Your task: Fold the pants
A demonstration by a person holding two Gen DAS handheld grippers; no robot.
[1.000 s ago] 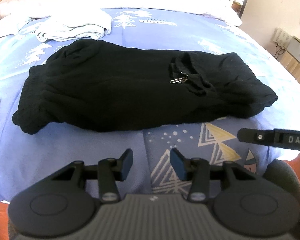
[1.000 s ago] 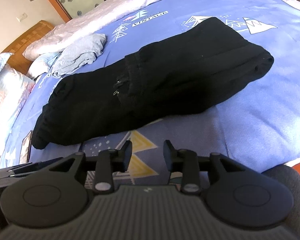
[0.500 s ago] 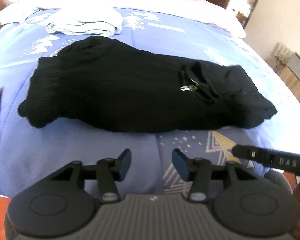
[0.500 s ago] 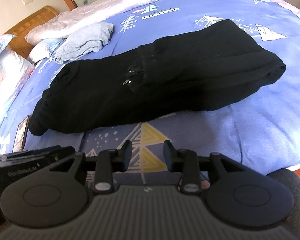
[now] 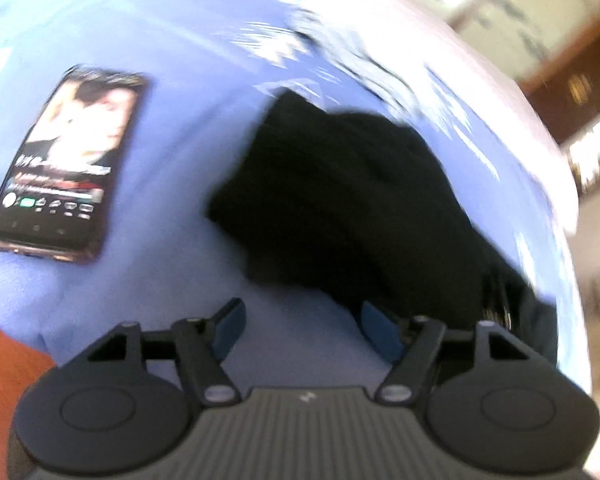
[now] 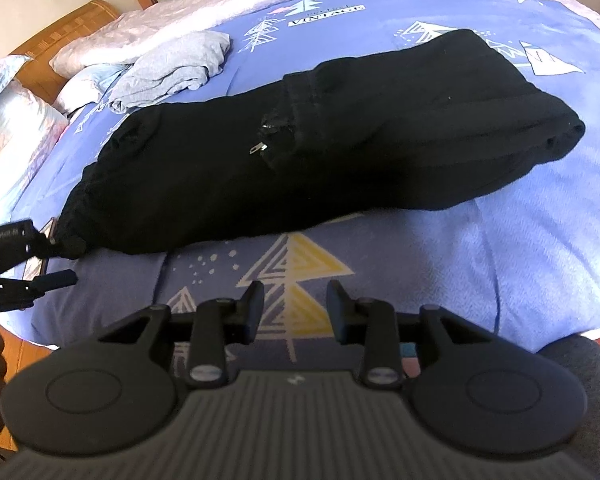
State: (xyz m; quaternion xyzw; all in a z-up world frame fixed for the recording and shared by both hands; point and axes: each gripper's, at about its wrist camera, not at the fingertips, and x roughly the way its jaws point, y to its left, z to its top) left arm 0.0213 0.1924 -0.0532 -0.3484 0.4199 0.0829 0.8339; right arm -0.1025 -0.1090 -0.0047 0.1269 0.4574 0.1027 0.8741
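Black pants [image 6: 300, 148] lie folded lengthwise across the blue bed cover, a zipper pull showing near their middle. In the blurred left wrist view the pants' left end [image 5: 340, 200] is close ahead. My left gripper [image 5: 300, 318] is open and empty, just short of that end; it also shows at the left edge of the right wrist view [image 6: 40, 256], beside the pants' left end. My right gripper [image 6: 296, 300] is open and empty above the cover, a little in front of the pants' near edge.
A phone [image 5: 64, 160] with a lit screen lies on the cover left of the pants. A crumpled grey garment [image 6: 172, 68] and pillows [image 6: 16, 128] lie at the far left. The bed's near edge [image 6: 540, 344] is just below my grippers.
My left gripper has swung quickly left toward the pants' left end and its jaws have opened wider; the phone is now in full view. My right gripper has moved slightly closer to the pants.
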